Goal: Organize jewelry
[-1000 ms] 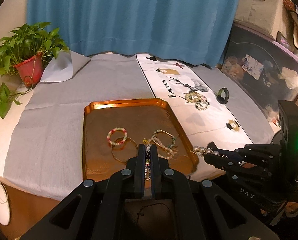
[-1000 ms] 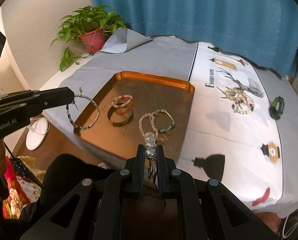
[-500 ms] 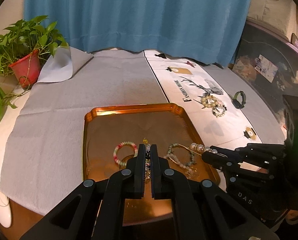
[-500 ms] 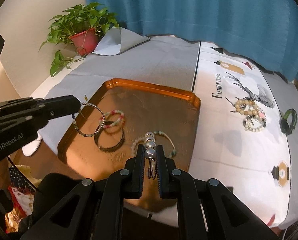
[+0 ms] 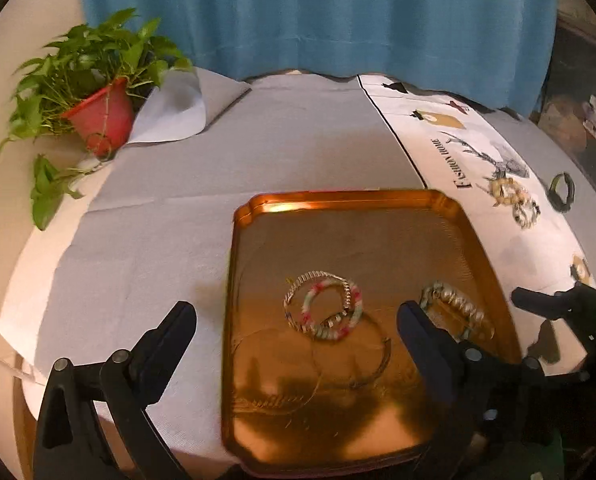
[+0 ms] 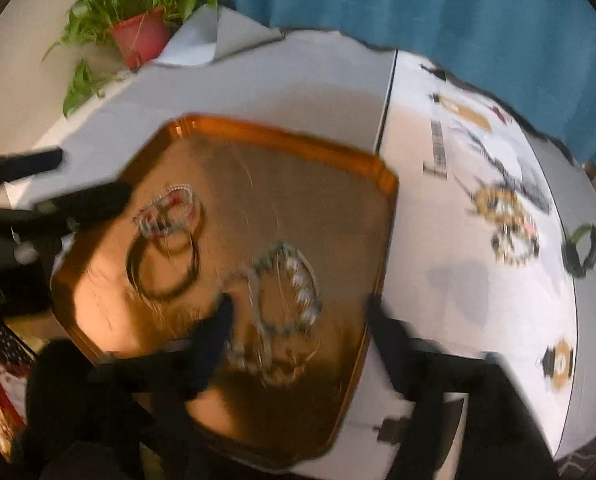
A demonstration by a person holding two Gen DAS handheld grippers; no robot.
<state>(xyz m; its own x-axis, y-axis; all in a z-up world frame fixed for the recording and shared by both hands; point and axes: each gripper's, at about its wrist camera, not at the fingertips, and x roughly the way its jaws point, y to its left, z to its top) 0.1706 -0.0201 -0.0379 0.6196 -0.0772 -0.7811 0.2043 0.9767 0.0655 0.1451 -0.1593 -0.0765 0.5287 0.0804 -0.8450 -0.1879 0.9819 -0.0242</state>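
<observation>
A blue curtain (image 5: 317, 16) hangs behind the table, whose grey cloth (image 5: 158, 240) carries a potted plant (image 5: 98, 108) off at ten o'clock and a copper tray (image 5: 337, 198) in the middle; both grippers hang low over that tray with jaws opening, nothing pinched between the pads. The left gripper (image 5: 296, 322) stands spread over a pink-and-green beaded bracelet (image 5: 331, 310) lying in a small heap with a wire bangle; the right gripper (image 6: 298, 314) straddles a pale bead bracelet (image 6: 294, 280) in the tray's near part, though blur hides whether a pad touches it. Doing this release well means, I'd judge, opening fully and lifting straight up so no loop snags a finger; the pieces already overlap, so dragging sideways would tangle them. More bracelets (image 5: 513, 200) and a dark ring (image 5: 562, 192) wait on the white printed runner at two o'clock, well apart from the tray.
</observation>
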